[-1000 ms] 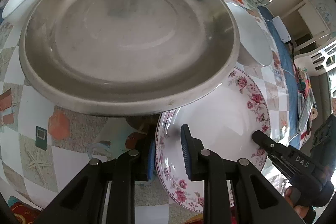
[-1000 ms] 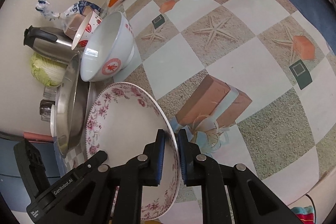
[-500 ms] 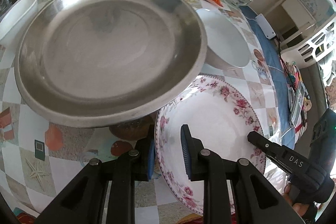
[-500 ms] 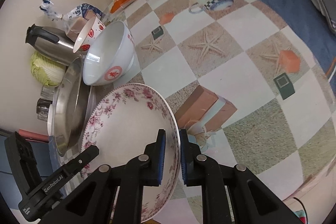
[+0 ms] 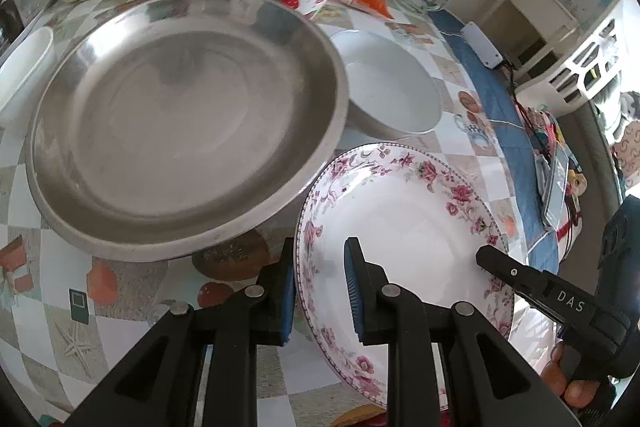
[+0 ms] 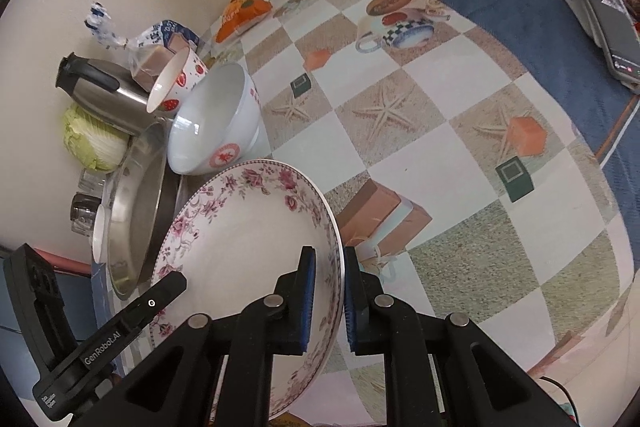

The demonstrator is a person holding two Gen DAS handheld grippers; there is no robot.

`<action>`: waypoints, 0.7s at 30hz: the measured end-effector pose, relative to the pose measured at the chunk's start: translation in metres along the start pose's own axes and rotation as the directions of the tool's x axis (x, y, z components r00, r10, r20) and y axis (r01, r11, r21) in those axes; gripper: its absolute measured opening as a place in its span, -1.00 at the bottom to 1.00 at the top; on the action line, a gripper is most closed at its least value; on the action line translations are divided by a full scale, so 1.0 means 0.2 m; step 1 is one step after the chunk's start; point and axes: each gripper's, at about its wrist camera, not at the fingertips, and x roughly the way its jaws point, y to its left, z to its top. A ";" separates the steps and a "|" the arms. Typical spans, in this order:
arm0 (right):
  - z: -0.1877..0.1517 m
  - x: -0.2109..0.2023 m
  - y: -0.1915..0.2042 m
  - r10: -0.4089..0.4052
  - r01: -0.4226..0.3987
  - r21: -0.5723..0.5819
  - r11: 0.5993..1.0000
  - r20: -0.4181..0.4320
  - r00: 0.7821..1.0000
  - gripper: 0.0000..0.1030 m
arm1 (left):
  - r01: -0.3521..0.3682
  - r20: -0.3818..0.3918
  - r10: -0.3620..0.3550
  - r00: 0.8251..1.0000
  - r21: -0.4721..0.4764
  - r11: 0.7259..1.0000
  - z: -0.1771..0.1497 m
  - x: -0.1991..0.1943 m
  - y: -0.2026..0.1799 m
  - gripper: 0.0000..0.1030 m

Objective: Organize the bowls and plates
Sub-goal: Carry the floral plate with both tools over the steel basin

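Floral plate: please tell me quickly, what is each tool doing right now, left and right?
Left tool: closed on the rim of the floral plate.
Right tool: closed on the opposite rim of the same plate.

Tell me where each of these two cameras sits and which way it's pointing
Left wrist: on the left gripper, looking steeply down at the steel pan and floral plate; its fingers, the right gripper and a fingertip show.
Right wrist: on the right gripper, looking down across the checked tablecloth; the left gripper shows lower left.
Shared: the floral plate, clamped by both on opposite rims, pan, white bowl.
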 end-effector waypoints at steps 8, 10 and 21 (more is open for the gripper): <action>0.00 -0.09 -0.02 -0.006 0.006 0.003 1.000 0.051 0.999 -0.73 | 0.002 0.025 -0.003 1.000 0.070 0.998 0.00 -0.04 -0.07 -0.54; 0.00 -0.11 -0.02 -0.005 0.005 0.004 1.000 0.062 0.998 -0.73 | 0.003 0.037 -0.006 0.999 0.081 0.997 0.00 -0.06 -0.09 -0.54; 0.04 -0.23 0.10 0.006 0.001 -0.048 0.999 0.143 0.990 -0.73 | -0.020 0.148 0.002 0.989 0.115 0.993 0.05 -0.18 -0.08 -0.54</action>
